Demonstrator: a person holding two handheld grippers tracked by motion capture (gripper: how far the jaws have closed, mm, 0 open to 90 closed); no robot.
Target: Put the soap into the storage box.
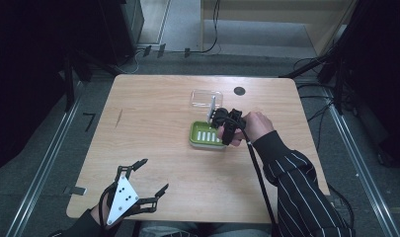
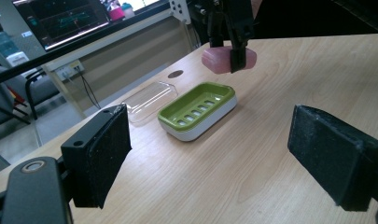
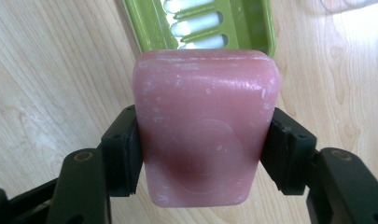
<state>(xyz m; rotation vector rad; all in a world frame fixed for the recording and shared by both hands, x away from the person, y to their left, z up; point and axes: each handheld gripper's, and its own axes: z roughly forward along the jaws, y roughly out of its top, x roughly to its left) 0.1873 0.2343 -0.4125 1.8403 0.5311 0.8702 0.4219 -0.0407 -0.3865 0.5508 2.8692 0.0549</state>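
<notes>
Right gripper view shows our right tongs [image 3: 200,158] clamped on the pink soap [image 3: 203,126], mid-frame, over the near edge of the green dish [image 3: 266,32] — we should centre it above the slots before lowering. Left tongs [image 2: 210,154] gape apart over the bench [image 2: 270,93].

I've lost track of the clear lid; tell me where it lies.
The clear lid lies flat on the table's far side, just beyond the green soap dish.
</notes>
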